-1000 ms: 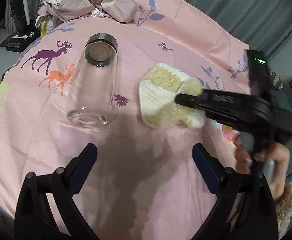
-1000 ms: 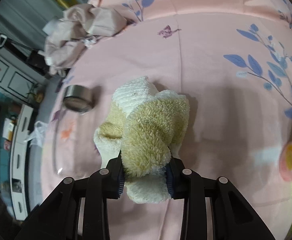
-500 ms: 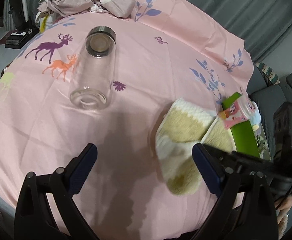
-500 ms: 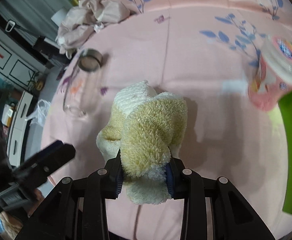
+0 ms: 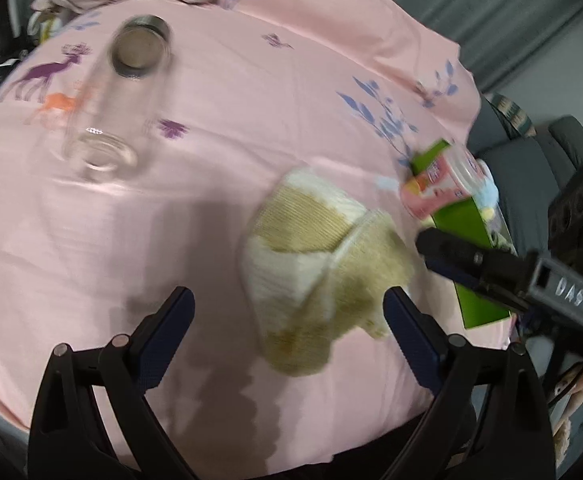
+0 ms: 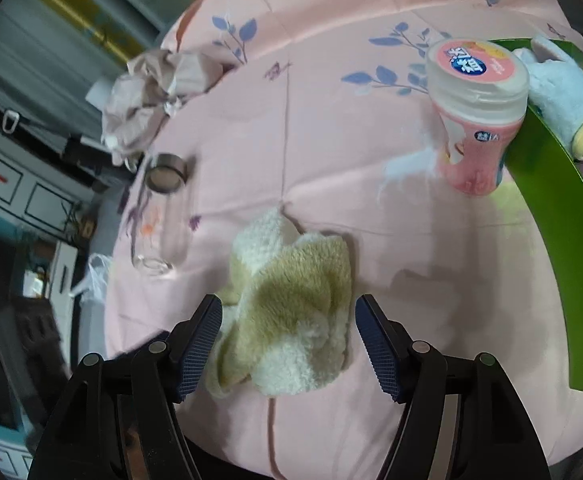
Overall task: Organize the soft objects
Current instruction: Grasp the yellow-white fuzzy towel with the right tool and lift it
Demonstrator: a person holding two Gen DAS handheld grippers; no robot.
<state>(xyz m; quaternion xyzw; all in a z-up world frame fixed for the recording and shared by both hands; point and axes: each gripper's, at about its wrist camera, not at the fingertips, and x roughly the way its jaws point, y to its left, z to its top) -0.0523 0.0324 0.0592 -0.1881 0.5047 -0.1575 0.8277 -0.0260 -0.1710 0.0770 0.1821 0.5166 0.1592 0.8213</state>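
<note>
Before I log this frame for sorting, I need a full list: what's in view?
towel: 1, cream and tan, on the cloth between the right jaws
glass bottle: 1, clear, lying left
pink jar: 1, against the bin
bin: 1, green, right edge
plush: 1, pale blue, in the bin
crumpled fabric: 1, beige, far left
tablecloth: 1, pink
left gripper: open, closing
right gripper: opening, pads off the towel
</note>
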